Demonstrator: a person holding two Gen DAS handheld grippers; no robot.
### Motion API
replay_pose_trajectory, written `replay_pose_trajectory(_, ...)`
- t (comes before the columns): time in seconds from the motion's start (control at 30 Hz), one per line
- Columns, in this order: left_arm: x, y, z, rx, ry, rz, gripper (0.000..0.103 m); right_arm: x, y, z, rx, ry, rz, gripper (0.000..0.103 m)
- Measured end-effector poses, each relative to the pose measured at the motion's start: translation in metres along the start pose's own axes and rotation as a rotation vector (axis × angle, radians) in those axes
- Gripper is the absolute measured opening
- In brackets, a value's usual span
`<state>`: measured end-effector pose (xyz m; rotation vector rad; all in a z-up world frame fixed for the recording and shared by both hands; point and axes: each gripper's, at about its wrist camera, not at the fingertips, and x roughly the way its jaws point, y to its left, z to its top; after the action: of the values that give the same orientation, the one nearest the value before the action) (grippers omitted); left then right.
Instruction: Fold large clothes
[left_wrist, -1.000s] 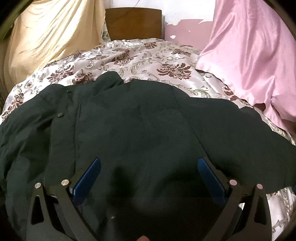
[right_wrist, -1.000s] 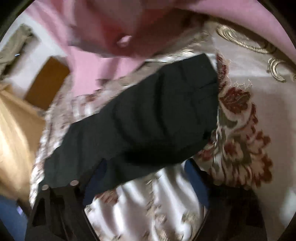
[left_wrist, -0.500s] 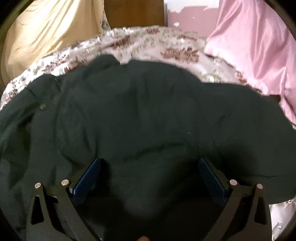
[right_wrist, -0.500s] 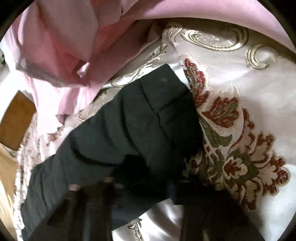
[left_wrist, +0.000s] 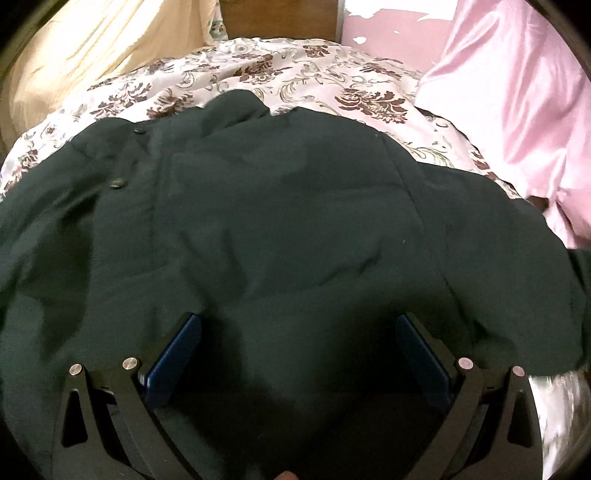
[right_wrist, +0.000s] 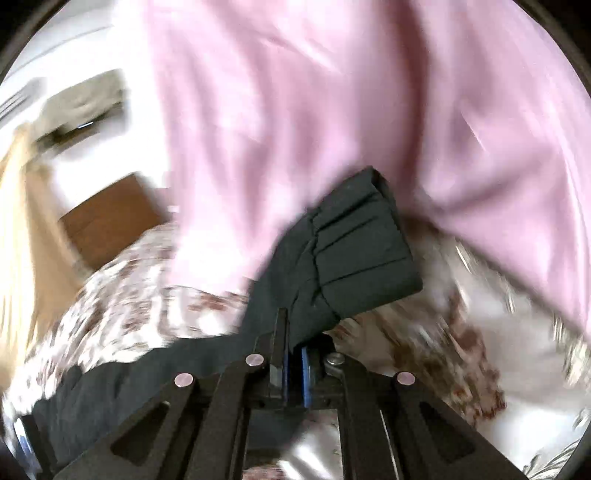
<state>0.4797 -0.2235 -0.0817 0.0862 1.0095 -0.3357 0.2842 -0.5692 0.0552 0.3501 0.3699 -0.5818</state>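
With our right hand-held gripper (right_wrist: 293, 354) clenched on the dark green jacket's sleeve (right_wrist: 354, 266) ahead and the left hand-held gripper (left_wrist: 297, 334) released above the jacket (left_wrist: 280, 206) on the bed (left_wrist: 295, 70), we judge the sleeve fold is underway, next carrying it across the body.

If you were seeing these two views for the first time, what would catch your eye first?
A big dark green coat fills the left wrist view, spread over a floral bedspread, with the open left gripper above it. In the right wrist view, the right gripper is shut on the coat's sleeve, its ribbed cuff against a pink curtain.
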Motion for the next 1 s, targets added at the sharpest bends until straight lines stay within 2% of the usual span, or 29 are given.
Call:
replay_pose_trajectory(0.1, -0.021, 0.018, -0.004, 0.019, 0.016, 0.015, 0.102, -0.011, 0.059, -0.003, -0.136, -0.013, 0.128, 0.006)
replay_pose_trajectory(0.17, -0.035, 0.035, -0.006, 0.002, 0.021, 0.009, 0.102, -0.019, 0.1, -0.014, -0.242, -0.013, 0.203, 0.006)
replay_pose_trajectory(0.23, -0.058, 0.068, -0.007, -0.046, 0.016, -0.017, 0.102, -0.026, 0.14, -0.029, -0.349, -0.009, 0.273, 0.006)
replay_pose_trajectory(0.37, -0.095, 0.128, -0.011, -0.137, -0.012, -0.103, 0.102, -0.032, 0.228, -0.071, -0.544, 0.027, 0.408, 0.006)
replay_pose_trajectory(0.5, -0.119, 0.181, -0.019, -0.181, -0.038, -0.141, 0.102, -0.036, 0.281, -0.123, -0.673, 0.114, 0.495, 0.006)
replay_pose_trajectory(0.57, -0.122, 0.196, -0.021, -0.196, -0.037, -0.157, 0.102, -0.036, 0.298, -0.148, -0.733, 0.172, 0.53, 0.006)
replay_pose_trajectory(0.73, -0.11, 0.22, -0.031, -0.29, -0.03, -0.335, 0.102, -0.029, 0.324, -0.198, -0.866, 0.321, 0.584, 0.006)
replay_pose_trajectory(0.83, -0.094, 0.217, -0.03, -0.339, 0.006, -0.412, 0.102, -0.017, 0.319, -0.204, -0.852, 0.365, 0.595, 0.007)
replay_pose_trajectory(1.0, -0.085, 0.2, -0.017, -0.349, 0.003, -0.441, 0.101, -0.008, 0.306, -0.204, -0.755, 0.398, 0.646, 0.01)
